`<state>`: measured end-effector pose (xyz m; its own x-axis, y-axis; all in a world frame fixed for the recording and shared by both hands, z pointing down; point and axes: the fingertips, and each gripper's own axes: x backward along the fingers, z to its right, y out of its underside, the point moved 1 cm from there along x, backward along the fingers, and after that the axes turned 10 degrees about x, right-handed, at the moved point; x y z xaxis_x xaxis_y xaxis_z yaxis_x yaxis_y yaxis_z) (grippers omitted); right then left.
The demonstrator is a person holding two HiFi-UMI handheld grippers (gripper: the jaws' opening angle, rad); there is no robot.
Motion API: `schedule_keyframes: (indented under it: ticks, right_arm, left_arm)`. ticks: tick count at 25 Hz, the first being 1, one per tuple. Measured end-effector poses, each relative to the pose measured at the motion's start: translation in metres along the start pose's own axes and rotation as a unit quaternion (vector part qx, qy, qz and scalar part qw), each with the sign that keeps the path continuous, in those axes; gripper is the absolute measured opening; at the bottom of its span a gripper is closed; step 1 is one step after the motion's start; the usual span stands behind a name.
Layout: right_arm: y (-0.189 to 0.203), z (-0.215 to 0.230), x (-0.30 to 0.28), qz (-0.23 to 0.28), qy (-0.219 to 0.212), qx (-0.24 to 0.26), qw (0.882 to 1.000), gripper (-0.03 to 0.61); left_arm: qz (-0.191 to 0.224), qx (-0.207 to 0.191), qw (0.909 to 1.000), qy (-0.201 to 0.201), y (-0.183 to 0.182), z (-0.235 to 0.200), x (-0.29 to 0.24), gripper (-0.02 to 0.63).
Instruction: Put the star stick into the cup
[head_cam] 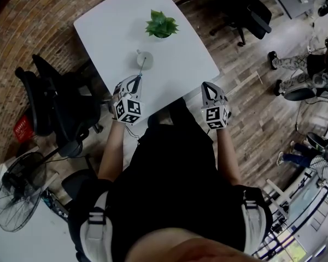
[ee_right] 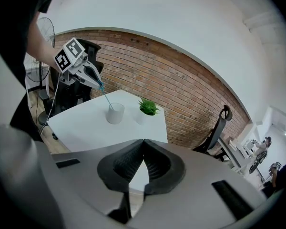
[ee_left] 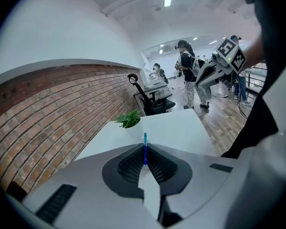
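Note:
A thin blue stick (ee_right: 105, 97) slants from my left gripper (ee_right: 99, 83) down into the clear cup (ee_right: 115, 113) on the white table (head_cam: 180, 48); its lower end is inside the cup. The left gripper (head_cam: 136, 79) is shut on the stick's upper end, just near of the cup (head_cam: 144, 59). In the left gripper view the blue stick (ee_left: 145, 149) stands pinched between the closed tips. My right gripper (head_cam: 209, 88) hovers at the table's near right edge, its jaws shut with nothing in them (ee_right: 143, 140). The stick's star end is not visible.
A small green plant in a white pot (head_cam: 162, 25) stands beyond the cup. Black office chairs (head_cam: 54, 108) and a fan (head_cam: 19, 190) are left of the table, and another chair (head_cam: 246, 12) is at the far right. People (ee_left: 188, 73) stand further off on the wooden floor.

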<state>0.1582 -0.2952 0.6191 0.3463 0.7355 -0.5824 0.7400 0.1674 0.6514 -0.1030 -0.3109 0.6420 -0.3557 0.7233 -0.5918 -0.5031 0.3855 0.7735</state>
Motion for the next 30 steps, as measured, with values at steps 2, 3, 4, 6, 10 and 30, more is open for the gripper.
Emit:
schedule_keyframes:
  ticks: [2, 3, 4, 6, 10, 30]
  right_arm:
    - [0.0, 0.001, -0.001, 0.0, 0.0, -0.002, 1.0, -0.002]
    - [-0.001, 0.001, -0.002, 0.001, 0.0, -0.002, 1.0, -0.002]
    - [-0.002, 0.001, -0.002, 0.001, 0.0, -0.003, 1.0, -0.002]
    - [-0.002, 0.001, -0.003, 0.001, -0.001, -0.004, 1.0, -0.002]
    - [-0.003, 0.001, -0.004, 0.001, -0.001, -0.005, 1.0, -0.002]
    - [-0.006, -0.003, -0.002, 0.004, 0.0, -0.012, 1.0, -0.002]
  left_arm:
    - [-0.001, 0.0, 1.0, 0.001, 0.0, 0.0, -0.001, 0.031]
    - [-0.002, 0.0, 1.0, 0.001, 0.0, 0.0, -0.002, 0.031]
    - [-0.003, 0.001, 1.0, 0.001, 0.0, 0.0, -0.002, 0.031]
    - [-0.006, 0.001, 1.0, 0.004, 0.001, 0.001, -0.003, 0.031]
    - [-0.007, -0.003, 0.9999, 0.009, 0.002, 0.003, -0.005, 0.031]
    - [-0.012, 0.001, 0.9997, 0.022, 0.002, 0.016, -0.011, 0.163]
